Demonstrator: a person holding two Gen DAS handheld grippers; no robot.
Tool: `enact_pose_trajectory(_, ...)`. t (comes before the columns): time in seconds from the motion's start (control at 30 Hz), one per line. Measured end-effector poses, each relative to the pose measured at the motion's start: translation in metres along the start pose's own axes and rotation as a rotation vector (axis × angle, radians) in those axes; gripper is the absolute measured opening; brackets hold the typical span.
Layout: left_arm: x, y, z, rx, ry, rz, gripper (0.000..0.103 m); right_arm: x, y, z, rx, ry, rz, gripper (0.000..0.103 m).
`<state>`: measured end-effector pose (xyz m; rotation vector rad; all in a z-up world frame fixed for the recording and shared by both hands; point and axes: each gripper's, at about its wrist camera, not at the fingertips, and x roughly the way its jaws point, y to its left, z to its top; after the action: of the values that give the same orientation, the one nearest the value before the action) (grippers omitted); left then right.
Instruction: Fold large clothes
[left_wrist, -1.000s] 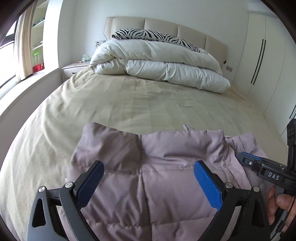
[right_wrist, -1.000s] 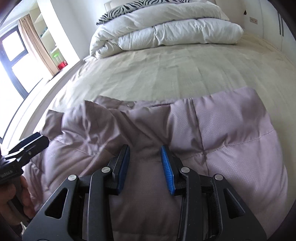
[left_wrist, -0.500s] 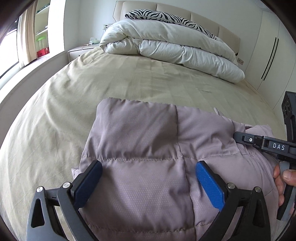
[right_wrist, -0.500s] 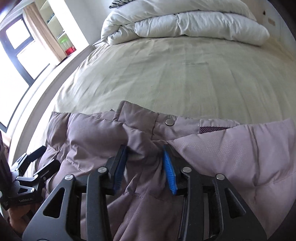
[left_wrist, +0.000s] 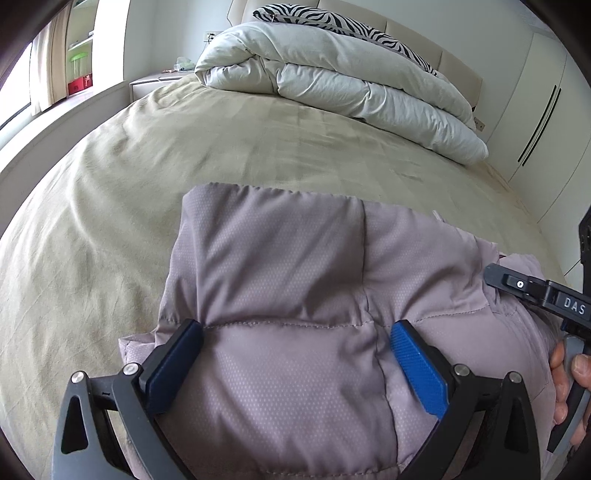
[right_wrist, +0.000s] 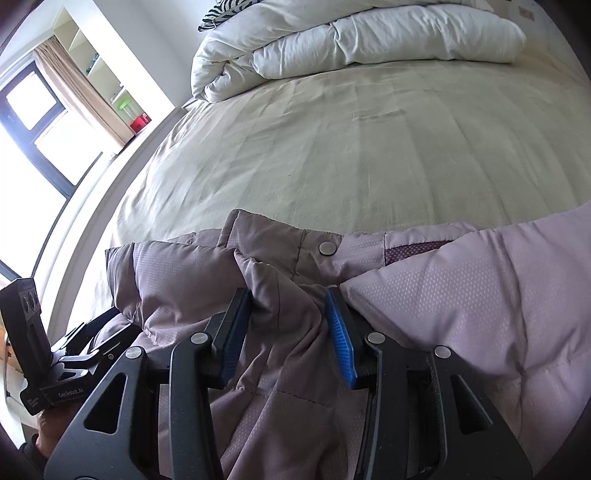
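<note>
A puffy jacket is held on a bed by two claws.

The left claw (left_wrist: 295, 354) is spread wide open, and its blue pads (left_wrist: 417, 373) are set on either side of a thick part of the jacket (left_wrist: 280, 266) without a squeeze being seen. The right claw (right_wrist: 288, 332) is closed part way, and a bunched fold of the jacket is pinched between its blue pads (right_wrist: 341, 339). A round metal snap (right_wrist: 327, 248) is seen on the jacket just past that fold. The jacket is laid flat on the near end of the bed (left_wrist: 229, 147), and its far edge is folded straight. A rolled white blanket (left_wrist: 332, 85) is piled at the far end, and a striped pillow (left_wrist: 332, 18) is seen behind it.
</note>
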<state>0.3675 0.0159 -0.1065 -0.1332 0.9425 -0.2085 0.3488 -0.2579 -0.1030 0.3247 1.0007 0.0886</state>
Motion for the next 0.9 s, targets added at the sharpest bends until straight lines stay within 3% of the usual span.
enact_pose_trajectory(0.1,-0.029,-0.004,-0.007,0.004,-0.038,0.031,0.101,-0.042,0.026,-0.017,-0.142,-0.055,-0.076,0.042)
enact_pose_trajectory(0.17,-0.049,-0.007,-0.015,0.021,-0.085,0.034,0.101,-0.062,0.036,-0.032,-0.2,-0.067,-0.081,0.042)
enact_pose_trajectory(0.27,-0.048,-0.01,-0.03,0.038,-0.054,0.051,0.102,-0.063,0.035,-0.056,-0.228,-0.021,-0.119,0.042)
enact_pose_trajectory(0.43,-0.034,-0.009,-0.039,0.046,-0.037,0.052,0.103,-0.05,0.016,-0.078,-0.186,-0.061,-0.069,0.043)
enact_pose_trajectory(0.73,-0.021,-0.006,-0.041,0.032,-0.041,0.034,0.103,-0.034,0.013,-0.091,-0.196,-0.098,-0.087,0.043)
enact_pose_trajectory(0.83,-0.037,-0.012,-0.036,0.034,-0.017,0.061,0.1,-0.05,0.01,-0.082,-0.152,-0.07,-0.057,0.043)
enact_pose_trajectory(0.9,-0.052,-0.023,-0.037,0.062,-0.039,0.042,0.1,-0.074,0.004,-0.079,-0.098,-0.101,-0.03,0.044)
